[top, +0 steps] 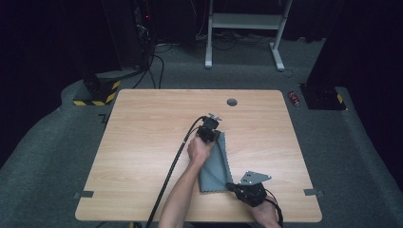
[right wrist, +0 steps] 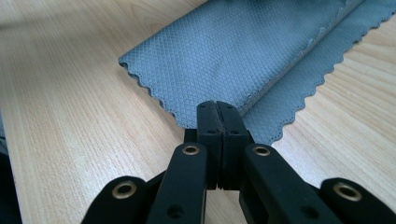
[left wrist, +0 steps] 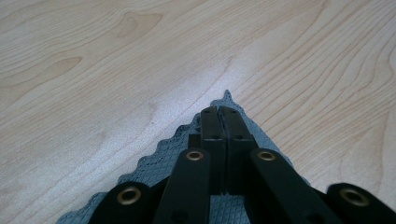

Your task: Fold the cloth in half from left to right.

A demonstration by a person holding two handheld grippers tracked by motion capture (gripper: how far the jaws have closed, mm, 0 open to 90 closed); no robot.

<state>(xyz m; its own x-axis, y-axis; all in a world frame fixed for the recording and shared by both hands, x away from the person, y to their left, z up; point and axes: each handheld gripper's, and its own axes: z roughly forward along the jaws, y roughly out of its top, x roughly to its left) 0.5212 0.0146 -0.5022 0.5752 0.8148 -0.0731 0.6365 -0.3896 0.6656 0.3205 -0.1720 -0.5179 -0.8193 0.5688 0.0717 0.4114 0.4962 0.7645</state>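
Observation:
A grey cloth (top: 214, 166) with scalloped edges lies folded lengthwise on the wooden table (top: 142, 142), right of its middle. My left gripper (top: 215, 137) is at the cloth's far end, held by a hand. In the left gripper view its jaws (left wrist: 224, 112) are shut over a corner of the cloth (left wrist: 159, 163), whose tip pokes out past them. My right gripper (top: 230, 186) is at the near right corner. In the right gripper view it (right wrist: 217, 108) is shut on the cloth's (right wrist: 233, 51) near edge, where the fold line meets the jaws.
A round cable hole (top: 232, 102) sits near the table's far edge. Bare wood spreads to the left of the cloth. Beyond the table, on the floor, are a white desk frame (top: 244, 21), a red can (top: 294, 98) and a black stand with yellow-black tape (top: 97, 92).

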